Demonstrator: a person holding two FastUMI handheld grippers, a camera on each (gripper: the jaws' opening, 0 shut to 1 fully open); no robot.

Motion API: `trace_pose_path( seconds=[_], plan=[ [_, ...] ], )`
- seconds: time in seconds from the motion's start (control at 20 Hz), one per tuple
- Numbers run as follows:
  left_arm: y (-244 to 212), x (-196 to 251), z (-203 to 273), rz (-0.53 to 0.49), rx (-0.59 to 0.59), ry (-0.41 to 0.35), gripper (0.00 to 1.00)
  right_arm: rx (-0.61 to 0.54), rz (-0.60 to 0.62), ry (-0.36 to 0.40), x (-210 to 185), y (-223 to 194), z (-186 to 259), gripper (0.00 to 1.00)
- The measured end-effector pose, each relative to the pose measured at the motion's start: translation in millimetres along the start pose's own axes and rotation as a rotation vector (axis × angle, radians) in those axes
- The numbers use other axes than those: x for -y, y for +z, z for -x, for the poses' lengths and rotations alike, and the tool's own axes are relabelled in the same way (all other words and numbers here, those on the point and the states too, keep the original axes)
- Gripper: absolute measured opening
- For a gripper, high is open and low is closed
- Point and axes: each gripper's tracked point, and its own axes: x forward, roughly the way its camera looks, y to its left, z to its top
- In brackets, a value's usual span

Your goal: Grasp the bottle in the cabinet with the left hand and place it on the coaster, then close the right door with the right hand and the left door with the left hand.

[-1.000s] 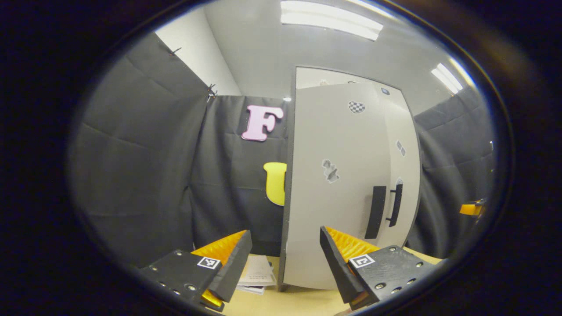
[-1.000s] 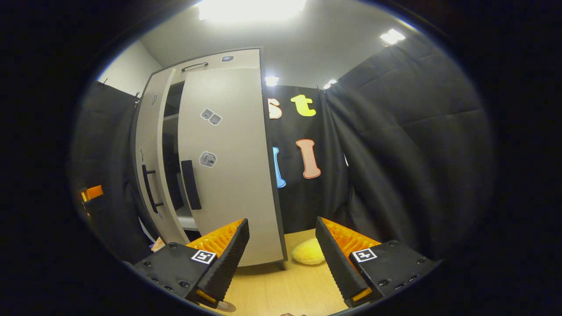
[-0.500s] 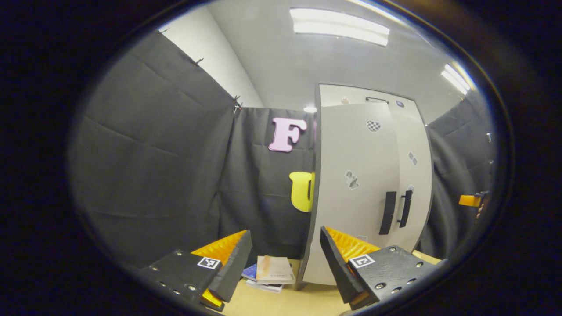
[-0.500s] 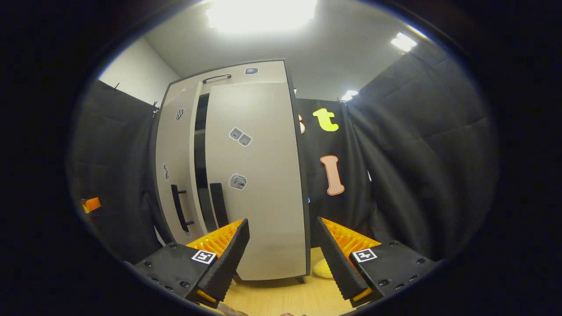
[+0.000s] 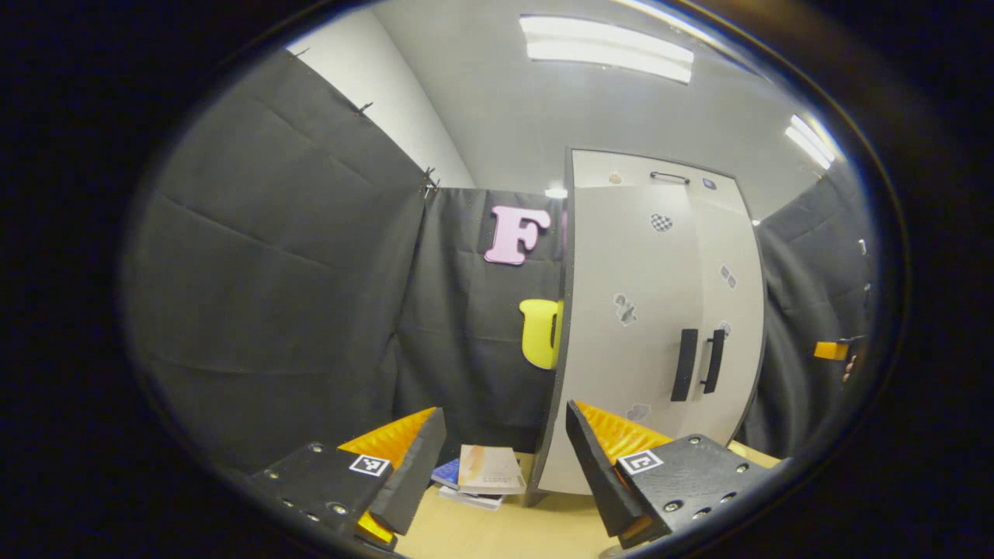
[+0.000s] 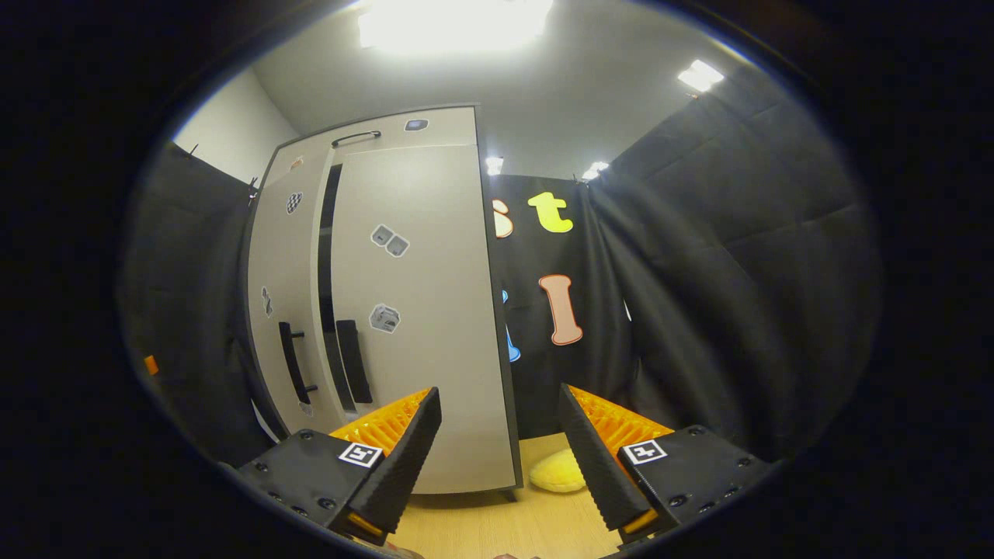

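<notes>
Cabinet doors fill the middle of both views, standing on a light wooden tabletop. From the left gripper view the left door and right door look flush, their black handles side by side. From the right gripper view a narrow dark gap remains between the right door and left door. The left gripper hangs with fingers spread and nothing between them, a stack of books by the cabinet's left corner. The right gripper is likewise spread and empty, near a yellow plush toy at the cabinet's right corner. Bottle and coaster cannot be made out.
</notes>
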Motion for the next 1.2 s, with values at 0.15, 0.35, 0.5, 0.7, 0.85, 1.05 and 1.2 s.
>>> trace_pose_path(
  seconds=[0.15, 0.35, 0.5, 0.7, 0.85, 1.05, 1.2],
  plan=[
    [-11.8, 7.3, -2.8, 0.018, -0.018, -0.013, 0.90, -0.003, 0.024, 0.006, 2.8, -1.1, 2.5, 0.96],
    [-19.7, 9.0, -6.8, -0.013, -0.029, -0.024, 0.96, -0.017, 0.047, 0.003, 7.7, -8.8, -5.0, 0.96],
    [-22.7, 23.4, -12.4, -0.026, -0.026, -0.075, 0.91, -0.025, 0.044, 0.014, 7.0, -10.3, -9.2, 0.96],
    [-20.5, 51.8, -7.4, -0.061, -0.025, -0.082, 0.91, -0.049, 0.041, 0.037, 5.5, -20.8, -8.5, 0.96],
    [-29.1, 68.1, -1.9, -0.072, -0.042, -0.093, 0.97, -0.056, 0.042, 0.040, 10.0, -26.2, -12.2, 0.96],
    [-27.8, 78.2, -6.4, -0.048, -0.062, -0.102, 0.96, -0.095, 0.040, 0.044, 14.7, -33.1, -24.7, 0.96],
    [-21.5, 84.5, -9.6, -0.048, -0.062, -0.103, 0.97, -0.083, 0.068, 0.050, 19.6, -34.0, -36.8, 0.96]
  ],
)
